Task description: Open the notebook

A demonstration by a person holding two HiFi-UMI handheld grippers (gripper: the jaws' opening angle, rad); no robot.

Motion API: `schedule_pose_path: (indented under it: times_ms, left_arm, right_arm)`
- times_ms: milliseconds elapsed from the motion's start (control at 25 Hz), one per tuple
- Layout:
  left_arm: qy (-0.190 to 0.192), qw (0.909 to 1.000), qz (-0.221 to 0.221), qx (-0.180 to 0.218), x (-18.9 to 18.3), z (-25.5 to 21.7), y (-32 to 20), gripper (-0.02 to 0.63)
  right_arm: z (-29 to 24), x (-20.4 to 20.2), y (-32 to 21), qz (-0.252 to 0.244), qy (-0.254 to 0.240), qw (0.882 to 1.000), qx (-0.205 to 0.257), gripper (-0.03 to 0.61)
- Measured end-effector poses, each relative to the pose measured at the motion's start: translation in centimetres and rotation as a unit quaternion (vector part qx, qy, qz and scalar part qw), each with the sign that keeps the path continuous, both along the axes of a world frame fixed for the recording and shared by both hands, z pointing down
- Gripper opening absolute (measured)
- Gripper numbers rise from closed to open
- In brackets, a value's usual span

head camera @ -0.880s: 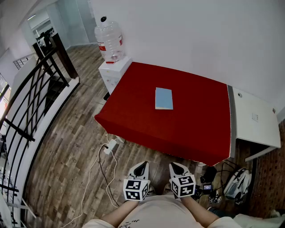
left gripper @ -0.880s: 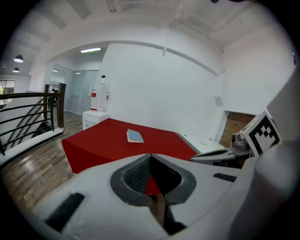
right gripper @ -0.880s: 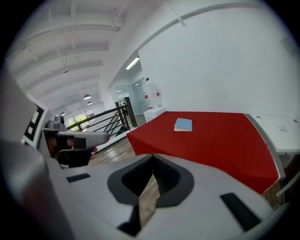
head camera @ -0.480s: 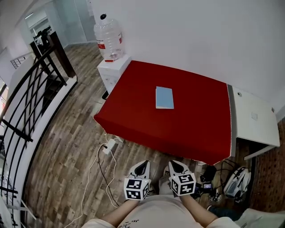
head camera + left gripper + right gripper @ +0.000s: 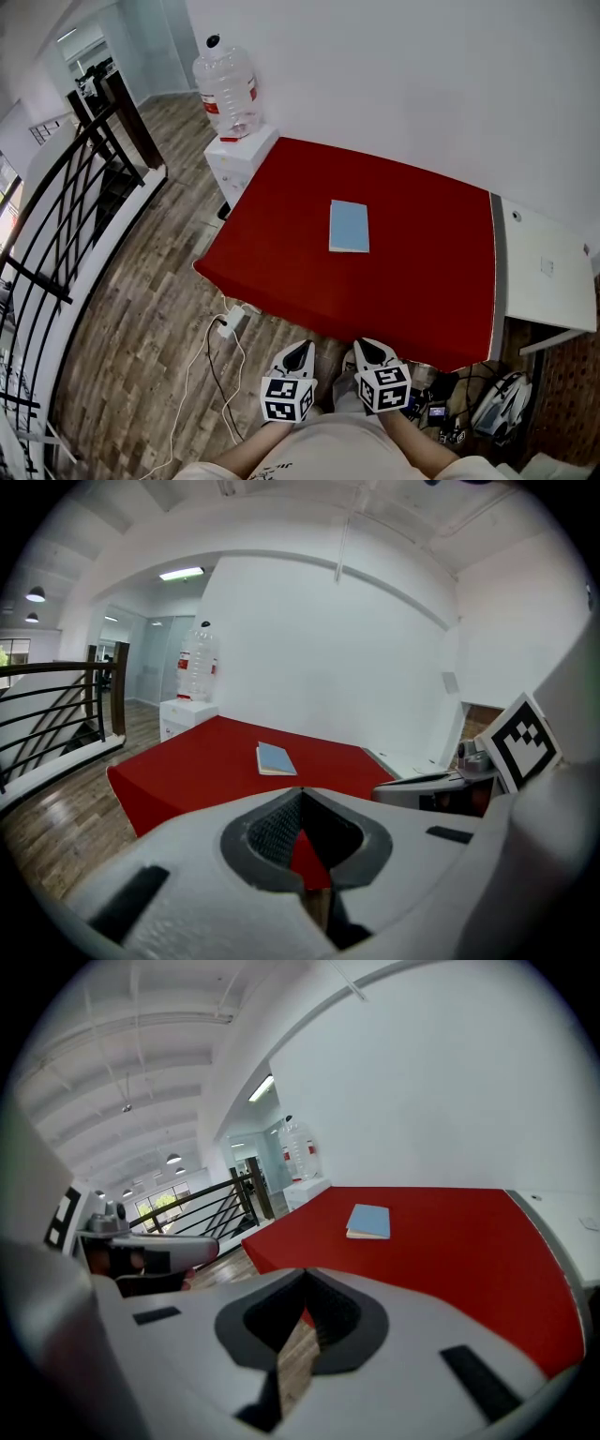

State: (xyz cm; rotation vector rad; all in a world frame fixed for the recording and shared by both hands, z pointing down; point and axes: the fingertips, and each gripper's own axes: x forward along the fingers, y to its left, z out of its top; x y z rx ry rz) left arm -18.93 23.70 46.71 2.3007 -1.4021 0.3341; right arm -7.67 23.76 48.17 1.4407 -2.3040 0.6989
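Left gripper (image 5: 302, 346) and right gripper (image 5: 364, 344), both shut and empty, held low by the body, well apart from the closed notebook (image 5: 349, 226) lying flat mid-table (image 5: 422, 272), seemingly poised ahead of any reach.

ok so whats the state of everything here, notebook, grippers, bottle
notebook: closed, flat on the red table, untouched
left gripper: shut, empty, short of the table
right gripper: shut, empty, short of the table
water bottle: upright on the white cabinet
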Motion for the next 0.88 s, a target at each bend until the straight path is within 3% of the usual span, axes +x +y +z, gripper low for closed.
schedule_pose_path:
  times_ms: [520, 880]
  left_arm:
    - [-0.001, 0.9994, -0.034, 0.007, 5.7, -1.2, -16.0, 0.006]
    - [-0.009, 0.9994, -0.035, 0.000, 7.8, -1.2, -20.6, 0.006]
  right_arm:
    - [-1.2, 5.4, -16.5, -0.038, 0.000, 0.999, 0.013, 0.006]
    - [-0.7, 7.7, -21.0, -0.032, -0.011, 0.999, 0.002, 0.006]
